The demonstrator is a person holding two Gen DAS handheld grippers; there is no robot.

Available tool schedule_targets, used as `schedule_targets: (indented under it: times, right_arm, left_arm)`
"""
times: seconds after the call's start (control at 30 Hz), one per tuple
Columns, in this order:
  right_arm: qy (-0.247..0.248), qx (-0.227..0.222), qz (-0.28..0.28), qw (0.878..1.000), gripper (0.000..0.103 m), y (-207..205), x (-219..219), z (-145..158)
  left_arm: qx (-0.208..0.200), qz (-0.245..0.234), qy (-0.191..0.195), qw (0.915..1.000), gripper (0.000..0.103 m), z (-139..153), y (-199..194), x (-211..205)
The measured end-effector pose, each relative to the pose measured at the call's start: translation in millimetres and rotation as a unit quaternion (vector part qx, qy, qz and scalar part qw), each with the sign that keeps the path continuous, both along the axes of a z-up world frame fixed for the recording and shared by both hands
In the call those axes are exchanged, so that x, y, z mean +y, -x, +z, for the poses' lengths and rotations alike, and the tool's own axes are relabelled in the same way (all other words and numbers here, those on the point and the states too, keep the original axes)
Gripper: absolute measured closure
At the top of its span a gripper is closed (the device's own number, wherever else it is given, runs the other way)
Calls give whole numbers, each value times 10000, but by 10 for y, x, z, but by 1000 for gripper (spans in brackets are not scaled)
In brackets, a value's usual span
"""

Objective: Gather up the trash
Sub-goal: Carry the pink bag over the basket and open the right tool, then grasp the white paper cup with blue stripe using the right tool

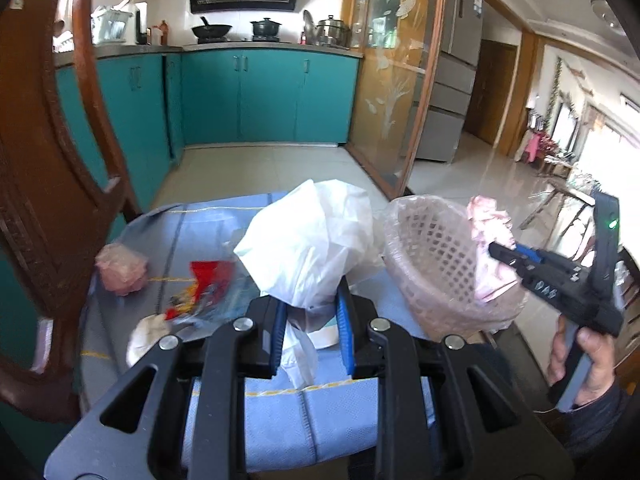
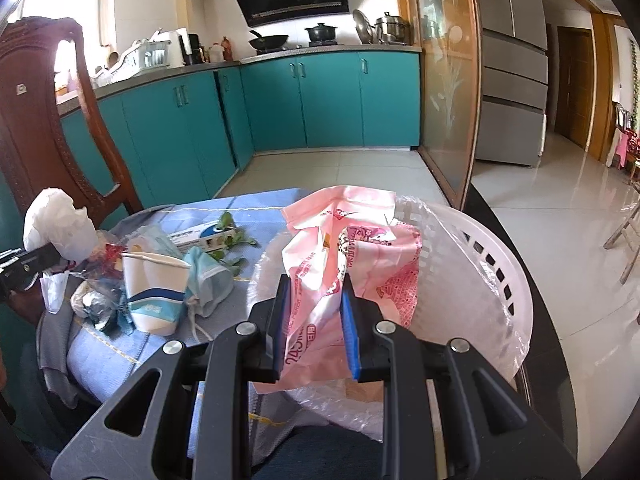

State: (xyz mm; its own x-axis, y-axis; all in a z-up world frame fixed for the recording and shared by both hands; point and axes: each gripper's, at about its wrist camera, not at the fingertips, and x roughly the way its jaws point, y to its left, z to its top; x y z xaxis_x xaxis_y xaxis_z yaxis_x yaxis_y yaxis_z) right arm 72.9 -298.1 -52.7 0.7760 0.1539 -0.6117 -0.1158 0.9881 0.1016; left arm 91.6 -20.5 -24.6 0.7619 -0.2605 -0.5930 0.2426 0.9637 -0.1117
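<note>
Left gripper [image 1: 310, 320] fingers clamp a white plastic bag [image 1: 308, 240] above the cloth-covered surface [image 1: 224, 212]. Right gripper [image 2: 314, 320] fingers pinch a pink plastic bag [image 2: 352, 240] over the lined basket [image 2: 492, 276]; other litter lies nearby.

Teal cabinets [image 2: 328, 100] carry a wok [image 2: 269, 42] and pot [image 2: 321, 32]; wooden chair [image 1: 44, 184] left.

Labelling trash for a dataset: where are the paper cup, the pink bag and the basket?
paper cup [image 2: 154, 294], right wrist view, side wall.
pink bag [image 2: 320, 264], right wrist view, printed front.
basket [image 1: 432, 264], left wrist view, lattice wall.
</note>
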Motion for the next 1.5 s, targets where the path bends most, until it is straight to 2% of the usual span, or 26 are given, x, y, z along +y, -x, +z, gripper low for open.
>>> schedule_targets:
  times: [0.17,0.33,0.4,0.47,0.5,0.53,0.6,0.63,0.67,0.8,0.87,0.97,1.07,1.2,1.3,1.37,1.5]
  right_arm:
    - [-478,201,-218,9984,78,-108,-239,-65]
    - [-334,706,-494,9957,76,-326,-392,-302]
    - [-752,824,-613,9919,64,-345,-536,-321]
    - [-1043,695,-755,9892,39,-280,-660,-256]
    - [-1102,531,-907,9883,34,-204,-731,-180]
    - [-1094,417,-996,9881,31,-146,-773,-123]
    - [-1031,266,-1140,9878,30,-42,-846,-23]
    - [-991,204,-1218,9874,30,33,-882,24]
    - [-969,160,-1254,9872,30,93,-908,43]
    - [-782,-26,-1246,9891,25,281,-906,119]
    - [-647,-162,-1073,9920,22,321,-810,150]
    - [-430,-352,-388,9977,19,341,-418,183]
    - [-539,-265,512,9969,19,245,76,145]
    - [-718,99,1321,9886,19,-4,771,-104]
    - [-657,474,1398,9869,19,-248,1181,-356]
    - [-671,756,1372,9854,19,-339,1342,-494]
    - [-627,923,1289,9854,19,-406,1425,-571]
  left_arm:
    - [64,-337,109,9994,80,-3,-203,-266]
    - [305,-739,219,9966,80,-139,-463,-651]
    - [412,-916,297,9945,80,-170,-579,-857]
    - [442,-1113,310,9923,80,-178,-666,-1052]
    - [457,-1232,313,9908,80,-179,-704,-1153]
    - [473,-1346,299,9893,78,-188,-738,-1245]
    - [536,-1606,263,9852,66,-216,-793,-1450]
    - [570,-1686,272,9837,50,-238,-807,-1516]
    - [574,-1704,281,9833,40,-255,-811,-1545]
    - [500,-1376,110,9892,33,-291,-735,-1416]
    - [368,-1007,-38,9942,31,-245,-677,-1176]
    - [73,-140,-310,9994,31,-221,-517,-660]
    - [173,630,-344,9973,32,-262,-392,-66]
    - [455,1374,-363,9888,32,-302,-198,568]
    - [571,1628,-421,9841,32,-304,-95,772]
    - [666,1627,-403,9836,31,-337,-58,858]
    - [770,1470,-425,9852,30,-399,5,868]
